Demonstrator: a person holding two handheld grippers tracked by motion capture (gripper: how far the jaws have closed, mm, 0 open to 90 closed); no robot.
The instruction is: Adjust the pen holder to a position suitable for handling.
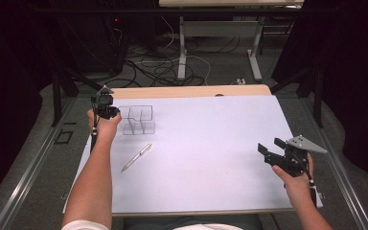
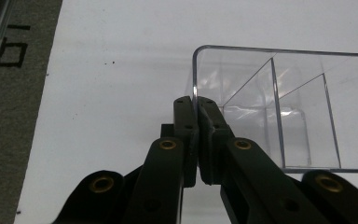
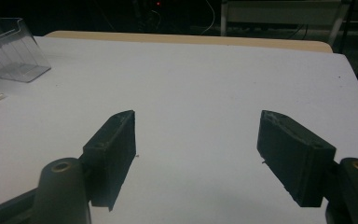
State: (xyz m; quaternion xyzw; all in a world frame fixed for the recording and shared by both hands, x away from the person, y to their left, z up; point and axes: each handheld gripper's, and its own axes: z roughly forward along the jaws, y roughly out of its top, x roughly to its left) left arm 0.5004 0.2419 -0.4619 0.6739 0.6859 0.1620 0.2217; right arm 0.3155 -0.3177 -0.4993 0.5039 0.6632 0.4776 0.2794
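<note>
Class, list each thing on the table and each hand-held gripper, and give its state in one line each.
Clear organizer: upright, empty, its wall pinched.
Pen: lying flat on the table, untouched.
Left hand-held gripper: shut on the clear organizer's wall.
Right hand-held gripper: open, nothing between its jaws, above the white table.

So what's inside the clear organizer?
The clear organizer has see-through dividers and looks empty. The left claw pinches its wall, hiding a small patch. The pen lies outside it.

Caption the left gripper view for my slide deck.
Left gripper fingers pinching the wall of a clear organizer.
</note>
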